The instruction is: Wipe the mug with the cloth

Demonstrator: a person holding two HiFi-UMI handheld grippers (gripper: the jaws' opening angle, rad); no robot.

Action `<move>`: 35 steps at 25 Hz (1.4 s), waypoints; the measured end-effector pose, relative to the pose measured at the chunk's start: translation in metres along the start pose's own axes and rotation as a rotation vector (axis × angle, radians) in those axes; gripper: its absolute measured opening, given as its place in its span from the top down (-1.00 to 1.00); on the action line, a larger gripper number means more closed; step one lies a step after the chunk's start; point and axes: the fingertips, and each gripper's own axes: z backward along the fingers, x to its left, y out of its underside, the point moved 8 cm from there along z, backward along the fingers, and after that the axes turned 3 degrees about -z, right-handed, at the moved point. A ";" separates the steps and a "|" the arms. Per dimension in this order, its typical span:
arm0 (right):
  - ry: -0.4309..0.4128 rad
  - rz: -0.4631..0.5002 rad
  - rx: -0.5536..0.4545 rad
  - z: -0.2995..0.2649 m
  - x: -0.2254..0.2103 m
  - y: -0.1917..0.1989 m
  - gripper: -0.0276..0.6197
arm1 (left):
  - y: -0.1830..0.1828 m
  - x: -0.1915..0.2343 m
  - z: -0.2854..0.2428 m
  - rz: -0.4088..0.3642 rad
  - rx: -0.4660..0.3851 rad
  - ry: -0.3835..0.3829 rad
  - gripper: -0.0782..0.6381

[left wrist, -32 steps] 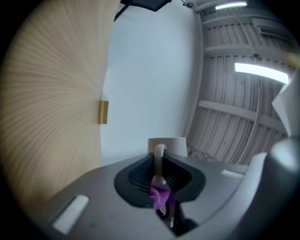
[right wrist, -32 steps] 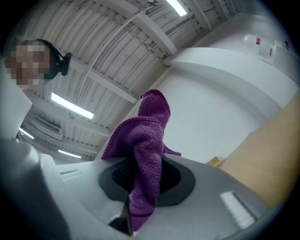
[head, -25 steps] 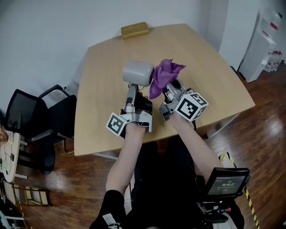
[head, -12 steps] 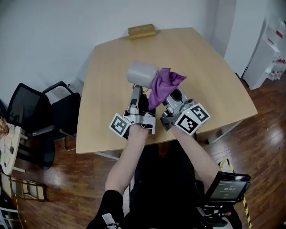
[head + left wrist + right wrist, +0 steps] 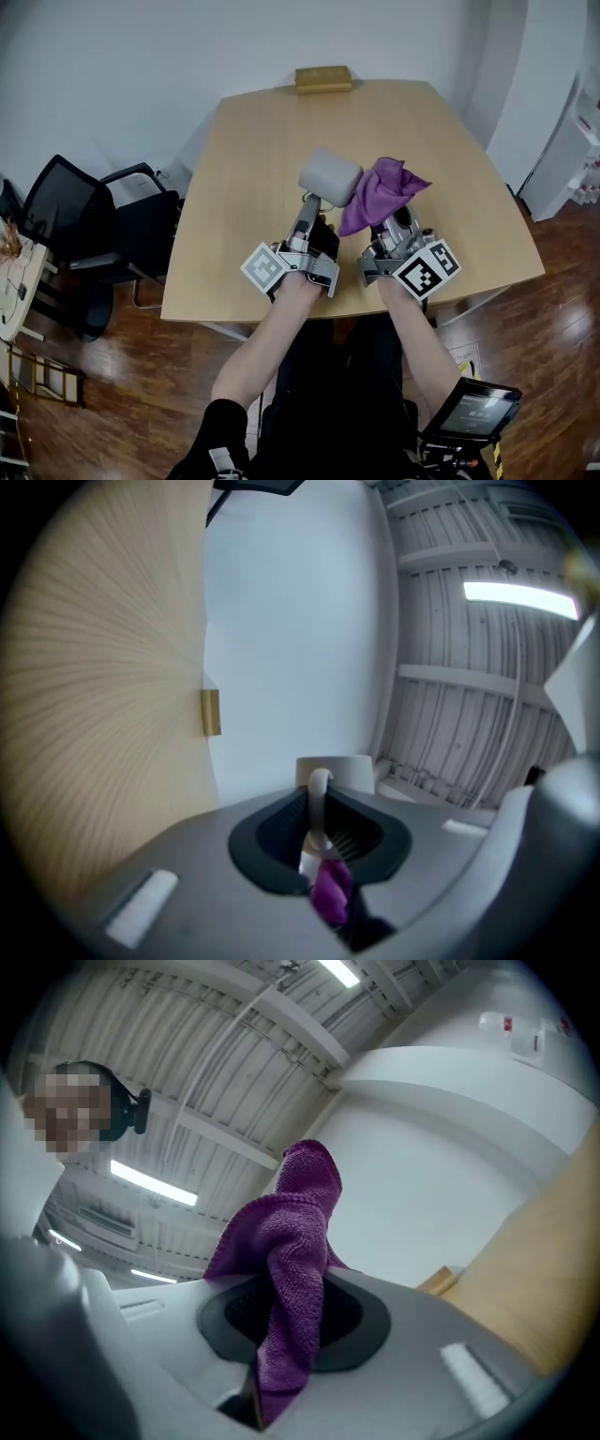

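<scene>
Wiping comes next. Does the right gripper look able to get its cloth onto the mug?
Probably yes. The left gripper holds the mug up by its handle, and the cloth in the right gripper sits right beside it, nothing between them.

I see a light wood table [image 5: 253, 169] w/ rounded corners. At its far edge, approx. mid, a small tan wood block [image 5: 322, 79] lies flat, close to the white wall [image 5: 141, 66]. Left of the table, a black office chair [image 5: 89, 220] w/ armrests stands on dark wood flooring [image 5: 122, 375]. Bottom right there's a black device w/ a lit screen [image 5: 473, 412]; I can't read the txt. At the right edge is a white cabinet [image 5: 574, 150]. In the left gripper view a ceiling strip light [image 5: 520, 597] glows overhead.
</scene>
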 end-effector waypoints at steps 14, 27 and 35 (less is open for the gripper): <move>0.166 -0.181 0.179 -0.004 -0.089 0.021 0.71 | -0.048 0.016 -0.032 -0.370 0.262 -0.081 0.62; 0.149 -0.470 0.194 -0.027 -0.165 0.040 0.71 | -0.091 0.095 -0.116 -1.086 0.756 -0.091 0.62; 0.128 -0.594 0.060 -0.017 -0.193 0.038 0.72 | -0.094 0.125 -0.132 -1.203 0.852 -0.013 0.61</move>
